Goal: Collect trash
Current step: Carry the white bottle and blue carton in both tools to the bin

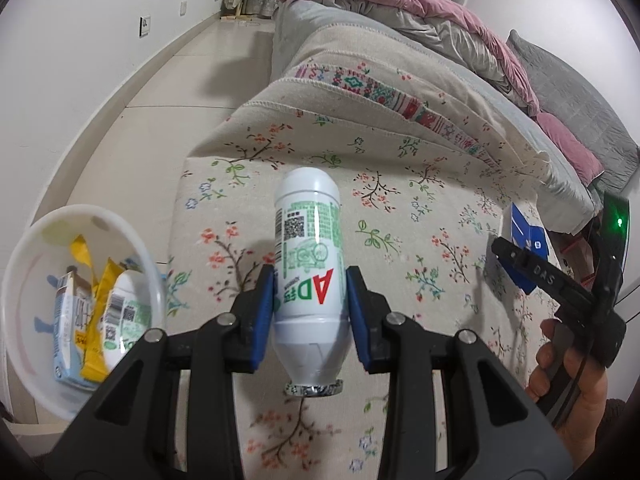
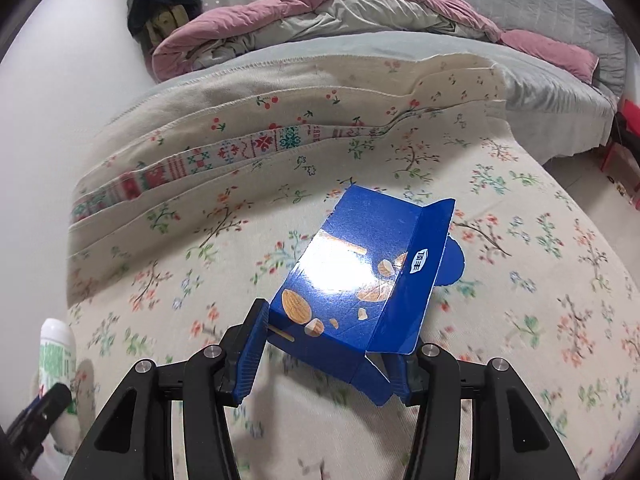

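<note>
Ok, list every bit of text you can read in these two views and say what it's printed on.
"AD", large red and green letters, upside down: white plastic bottle clamped in the left gripper.
"DAS": black finger of the right gripper, seen from the left wrist.
Unreadable: bottle's fine green print and QR code; white oval logo on the blue cardboard box; wrappers in the white plastic bin.

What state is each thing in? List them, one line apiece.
White drink bottle: clamped in the left tool, lifted, foil mouth toward the camera.
Blue snack box: gripped at one end by the right tool, flap open, raised off the floral cloth.
White bin: open, holding a second bottle, a carton and yellow wrappers.
Pink quilt: bunched up.
</note>
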The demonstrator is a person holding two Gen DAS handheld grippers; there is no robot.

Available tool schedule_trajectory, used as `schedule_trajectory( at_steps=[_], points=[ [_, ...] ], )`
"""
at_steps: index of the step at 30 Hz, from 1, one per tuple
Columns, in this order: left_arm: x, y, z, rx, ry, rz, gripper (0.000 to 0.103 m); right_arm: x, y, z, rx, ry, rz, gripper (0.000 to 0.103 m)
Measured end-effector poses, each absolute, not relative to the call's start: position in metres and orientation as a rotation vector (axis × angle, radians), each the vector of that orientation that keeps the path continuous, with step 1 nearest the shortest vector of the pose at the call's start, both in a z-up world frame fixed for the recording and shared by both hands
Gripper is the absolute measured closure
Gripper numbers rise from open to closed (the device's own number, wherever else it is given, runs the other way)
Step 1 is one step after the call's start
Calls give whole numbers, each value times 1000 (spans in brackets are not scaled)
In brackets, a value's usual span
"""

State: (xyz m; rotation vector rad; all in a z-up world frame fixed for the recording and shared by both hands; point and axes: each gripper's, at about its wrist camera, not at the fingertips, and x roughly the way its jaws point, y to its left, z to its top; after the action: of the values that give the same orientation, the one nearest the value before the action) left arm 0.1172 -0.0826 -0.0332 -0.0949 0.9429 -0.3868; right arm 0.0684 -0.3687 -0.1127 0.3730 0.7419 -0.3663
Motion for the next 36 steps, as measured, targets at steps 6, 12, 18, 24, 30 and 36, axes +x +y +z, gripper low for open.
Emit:
schedule_trajectory(
  at_steps=[6, 12, 18, 24, 30, 36],
  points=[
    [103, -74, -27, -89, 927, -379, 66, 36, -348, -104, 363, 724, -329, 50],
    [90, -58, -24, -104, 911, -355, 66, 17, -332, -98, 360, 713, -285, 50],
    [81, -32, -21, -121, 889, -318, 66, 9, -306, -91, 334, 698, -207, 50],
    [75, 2, -24, -167, 883, -257, 66, 16, -276, -87, 296, 697, -140, 50],
    [74, 38, -25, -219, 873, -182, 66, 25, -241, -88, 259, 709, -65, 50],
    [78, 70, -33, -274, 876, -123, 66, 31, -206, -89, 224, 720, 9, 50]
  ],
)
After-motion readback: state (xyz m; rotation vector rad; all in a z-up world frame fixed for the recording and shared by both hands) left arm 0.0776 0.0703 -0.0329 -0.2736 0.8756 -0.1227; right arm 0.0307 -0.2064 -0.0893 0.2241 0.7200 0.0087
